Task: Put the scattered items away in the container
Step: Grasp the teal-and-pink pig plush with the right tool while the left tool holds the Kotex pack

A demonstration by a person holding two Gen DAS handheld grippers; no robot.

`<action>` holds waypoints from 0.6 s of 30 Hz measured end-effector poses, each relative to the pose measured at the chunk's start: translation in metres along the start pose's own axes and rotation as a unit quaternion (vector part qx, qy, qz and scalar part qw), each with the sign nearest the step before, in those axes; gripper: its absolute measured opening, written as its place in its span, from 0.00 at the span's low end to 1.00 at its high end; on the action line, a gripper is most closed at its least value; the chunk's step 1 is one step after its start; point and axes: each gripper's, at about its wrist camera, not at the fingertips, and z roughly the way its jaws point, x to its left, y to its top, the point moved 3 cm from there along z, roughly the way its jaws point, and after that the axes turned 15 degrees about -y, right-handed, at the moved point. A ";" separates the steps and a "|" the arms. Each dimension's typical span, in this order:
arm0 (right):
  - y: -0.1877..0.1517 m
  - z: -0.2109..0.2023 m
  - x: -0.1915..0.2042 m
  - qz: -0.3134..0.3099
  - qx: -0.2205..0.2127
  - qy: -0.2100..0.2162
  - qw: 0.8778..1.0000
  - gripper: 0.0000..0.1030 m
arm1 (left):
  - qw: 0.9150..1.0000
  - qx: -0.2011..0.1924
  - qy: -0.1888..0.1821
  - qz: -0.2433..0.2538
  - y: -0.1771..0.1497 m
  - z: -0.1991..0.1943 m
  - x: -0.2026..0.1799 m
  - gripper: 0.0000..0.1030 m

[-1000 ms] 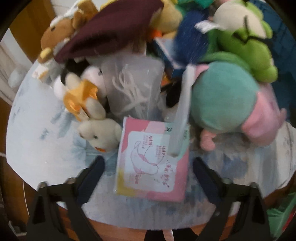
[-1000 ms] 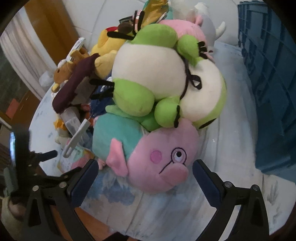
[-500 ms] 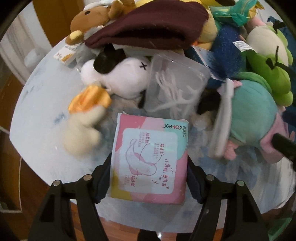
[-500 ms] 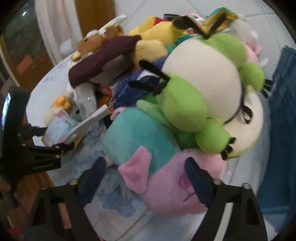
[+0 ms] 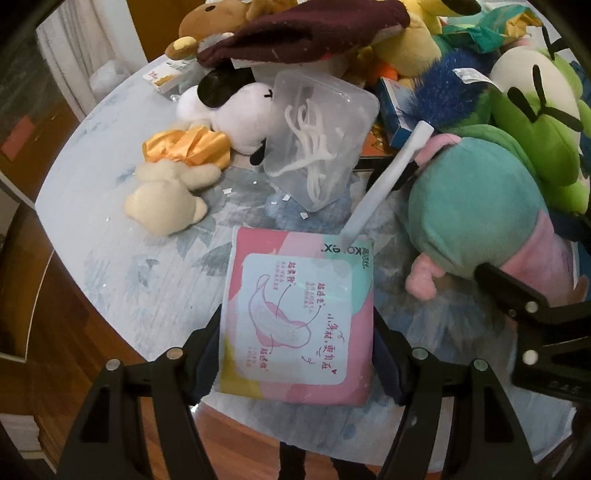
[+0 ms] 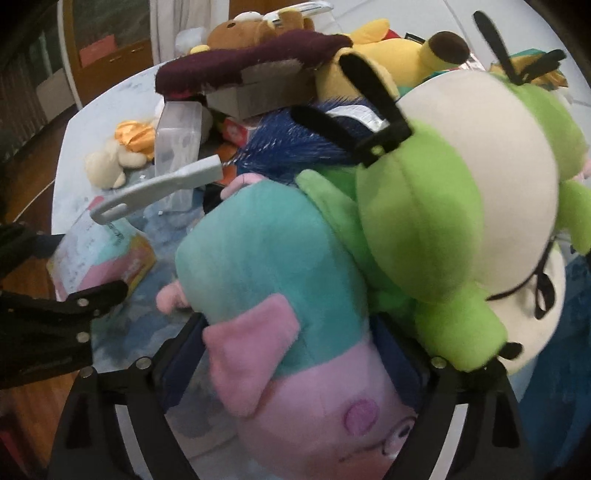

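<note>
Your left gripper (image 5: 297, 354) has its two pads pressed against the long sides of the pink sanitary pad pack (image 5: 295, 314), so it is clenched on that pack, which lies flat on the pale blue round table (image 5: 110, 229) near its front edge. A grey plastic handle (image 5: 388, 177) slants down from the pile and its tip rests on the pack's far edge. Just beyond the pack sits a clear plastic box of floss picks (image 5: 317, 136), tilted against a white plush dog with a black ear (image 5: 236, 107); to their left a cream plush with an orange satin scarf (image 5: 166, 192) lies on its side. A maroon knit hat (image 5: 303, 35) drapes over the back of the heap, with a brown bear plush (image 5: 214, 18) behind it. Your right gripper (image 6: 291, 373) straddles the pink-and-teal pig plush (image 6: 280, 295), one finger on each side of its body; its jaws are opening at this moment, and you cannot tell from the blurred right wrist view whether the pads still press the plush. A green-and-cream frog plush (image 6: 461, 206) leans on the pig from the right, and a blue bristly brush (image 6: 306, 144) pokes out behind. The blue container (image 6: 576, 332) shows only as a sliver at the right edge, beside the frog. The pack and the pig are both on the table, outside the container.
</note>
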 end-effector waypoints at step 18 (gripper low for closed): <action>-0.029 -0.049 -0.021 0.122 0.031 0.069 0.990 0.55 | 0.999 -0.026 -0.024 0.027 -0.001 -0.036 0.012 0.67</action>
